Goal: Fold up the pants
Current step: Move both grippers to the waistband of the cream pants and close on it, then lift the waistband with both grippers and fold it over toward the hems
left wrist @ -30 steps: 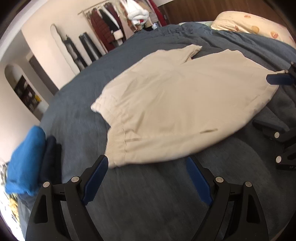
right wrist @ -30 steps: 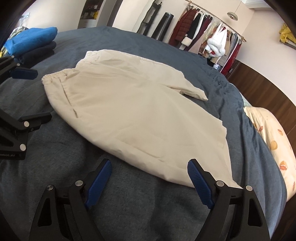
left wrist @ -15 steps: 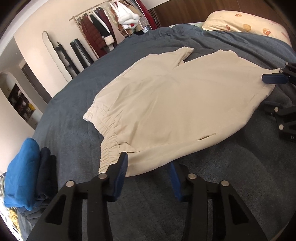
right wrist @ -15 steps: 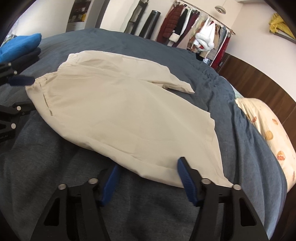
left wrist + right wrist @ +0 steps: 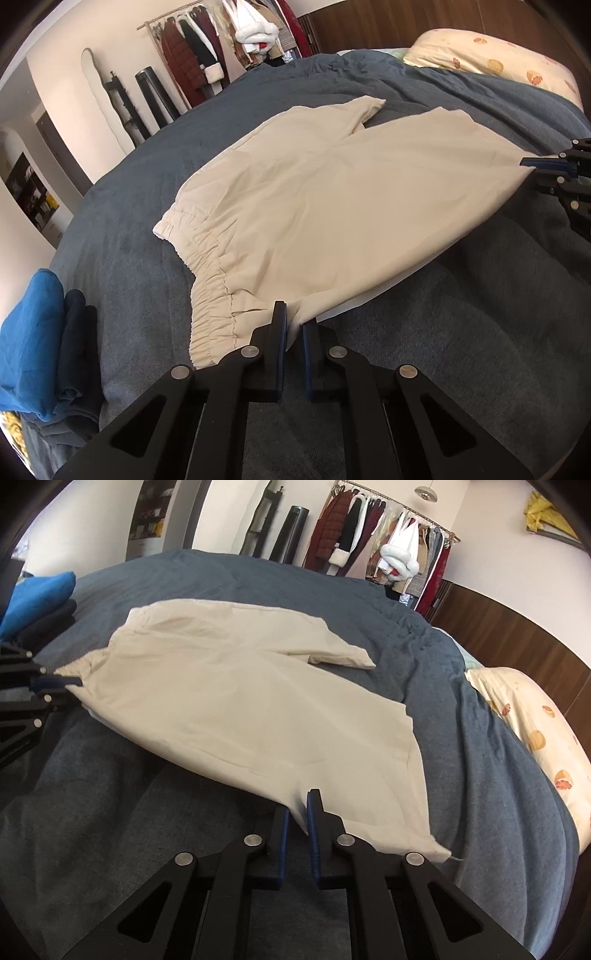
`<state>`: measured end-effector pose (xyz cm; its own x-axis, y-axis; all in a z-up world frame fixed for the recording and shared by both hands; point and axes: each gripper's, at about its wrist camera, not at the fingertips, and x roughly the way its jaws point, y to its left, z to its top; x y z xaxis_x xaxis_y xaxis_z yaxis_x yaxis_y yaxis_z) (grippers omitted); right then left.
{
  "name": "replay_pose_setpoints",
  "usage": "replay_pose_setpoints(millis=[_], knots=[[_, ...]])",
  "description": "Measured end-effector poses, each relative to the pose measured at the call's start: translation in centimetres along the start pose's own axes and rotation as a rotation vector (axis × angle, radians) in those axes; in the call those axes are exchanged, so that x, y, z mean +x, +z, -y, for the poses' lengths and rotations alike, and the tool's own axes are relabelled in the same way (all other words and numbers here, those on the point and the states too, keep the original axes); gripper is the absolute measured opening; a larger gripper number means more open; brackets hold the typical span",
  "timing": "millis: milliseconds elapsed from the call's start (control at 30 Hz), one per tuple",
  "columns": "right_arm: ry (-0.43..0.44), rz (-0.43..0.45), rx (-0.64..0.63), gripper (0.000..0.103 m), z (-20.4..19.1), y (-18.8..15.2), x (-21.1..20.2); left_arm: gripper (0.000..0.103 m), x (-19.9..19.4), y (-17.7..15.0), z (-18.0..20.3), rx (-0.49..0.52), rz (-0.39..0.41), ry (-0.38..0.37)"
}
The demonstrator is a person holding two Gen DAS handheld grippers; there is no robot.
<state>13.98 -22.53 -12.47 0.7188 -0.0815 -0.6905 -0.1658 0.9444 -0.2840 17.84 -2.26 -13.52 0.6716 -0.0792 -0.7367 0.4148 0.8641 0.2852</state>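
Note:
Cream pants (image 5: 332, 206) lie spread on a blue-grey bed cover (image 5: 461, 350), elastic waistband at the left and legs toward the pillow. My left gripper (image 5: 293, 326) is shut on the near edge of the pants just below the waistband, cloth pinched between its blue pads. My right gripper (image 5: 297, 812) is shut on the near hem of the closer leg of the pants (image 5: 258, 709). Each view catches the other gripper at its edge, the right gripper (image 5: 543, 162) and the left gripper (image 5: 55, 681), both clamped on the cloth. The near edge is raised a little off the cover.
A folded stack of blue and dark clothes (image 5: 40, 347) sits at the bed's left edge. A patterned pillow (image 5: 491, 62) lies at the far right. Beyond the bed a clothes rack (image 5: 384, 542) with coats stands against the wall.
Both grippers went from wide open to shut, each pinching the near edge of the pants. The pinched edge has lifted slightly off the cover.

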Motion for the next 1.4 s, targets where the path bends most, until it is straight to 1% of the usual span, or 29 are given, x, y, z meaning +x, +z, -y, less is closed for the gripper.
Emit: replay_pose_setpoints(millis=[133, 233, 367, 533, 700, 800, 867, 1000, 1067, 1167, 1267, 1400], knots=[[0.014, 0.011, 0.017, 0.005, 0.7, 1.7, -0.2, 0.006, -0.2, 1.0, -1.0, -0.06, -0.009, -0.019], [0.022, -0.002, 0.009, 0.005, 1.1, 3.4, -0.1, 0.004, -0.1, 2.3, -1.6, -0.087, -0.05, -0.029], [0.044, -0.057, -0.019, 0.004, 1.8, 5.8, 0.3, 0.004, -0.6, 4.4, -2.6, -0.112, -0.105, -0.042], [0.098, -0.142, -0.022, 0.003, 3.5, 9.8, 0.8, 0.004, -1.7, 7.7, -4.5, -0.183, -0.16, -0.061], [0.133, -0.16, -0.03, 0.003, 5.2, 13.8, 1.4, 0.004, -1.7, 10.0, -5.8, -0.234, -0.177, -0.069], [0.146, -0.162, -0.034, 0.003, 5.7, 16.2, 2.1, 0.003, -1.1, 11.1, -7.1, -0.274, -0.202, -0.085], [0.154, -0.171, -0.049, 0.003, 5.7, 17.8, 2.8, 0.003, -0.5, 11.9, -8.3, -0.305, -0.222, -0.095], [0.202, -0.193, -0.042, 0.003, 6.1, 21.2, 5.0, 0.003, 0.9, 13.6, -10.9, -0.382, -0.245, -0.119], [0.209, -0.203, -0.065, 0.003, 5.9, 23.0, 6.4, 0.003, 1.9, 14.3, -12.2, -0.415, -0.256, -0.131], [0.224, -0.222, -0.092, 0.003, 5.5, 25.2, 8.5, 0.003, 3.4, 15.2, -13.5, -0.433, -0.262, -0.143], [0.251, -0.257, -0.105, 0.003, 5.1, 27.6, 11.5, 0.003, 5.1, 15.8, -14.7, -0.441, -0.267, -0.147], [0.279, -0.282, -0.109, 0.003, 4.5, 29.7, 14.8, 0.003, 7.3, 16.4, -16.1, -0.453, -0.279, -0.152]])
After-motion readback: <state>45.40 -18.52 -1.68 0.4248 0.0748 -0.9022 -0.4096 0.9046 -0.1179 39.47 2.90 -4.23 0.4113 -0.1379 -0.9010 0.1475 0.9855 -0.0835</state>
